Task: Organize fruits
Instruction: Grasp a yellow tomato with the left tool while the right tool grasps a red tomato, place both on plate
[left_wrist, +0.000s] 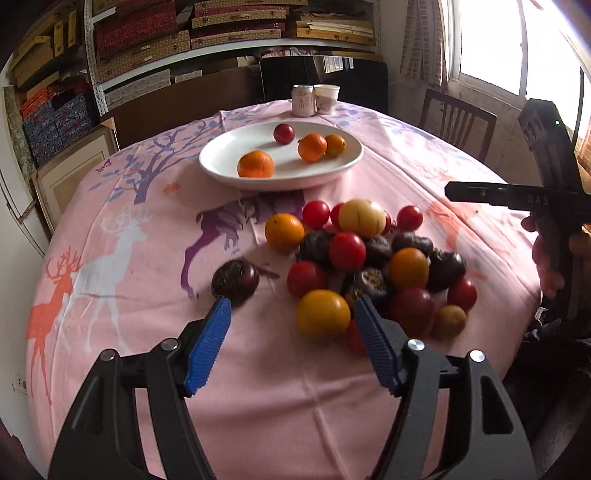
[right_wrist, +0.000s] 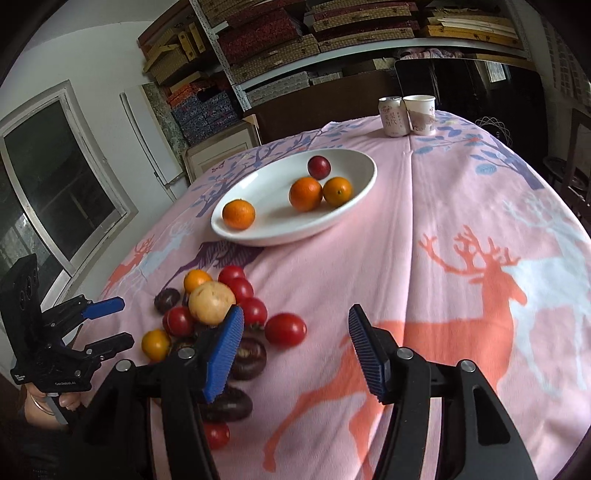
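Note:
A white oval plate (left_wrist: 221, 155) (right_wrist: 354, 162) on the pink tablecloth holds three oranges and one dark red fruit (left_wrist: 284, 133) (right_wrist: 318, 167). A pile of red, orange, yellow and dark purple fruits (left_wrist: 369, 258) (right_wrist: 214, 317) lies in front of it. My left gripper (left_wrist: 291, 317) is open and empty above the pile's near edge, with a yellow-orange fruit (left_wrist: 323, 314) between its fingers and a lone dark purple fruit (left_wrist: 235, 282) by its left finger. My right gripper (right_wrist: 295, 325) is open and empty, just right of the pile near a red fruit (right_wrist: 285, 329).
A can (left_wrist: 303, 100) (right_wrist: 392, 116) and a paper cup (left_wrist: 326, 98) (right_wrist: 421, 113) stand at the table's far edge. Wooden chairs (left_wrist: 456, 122) stand behind the table on the right. Shelves of boxes (left_wrist: 147, 40) fill the back wall.

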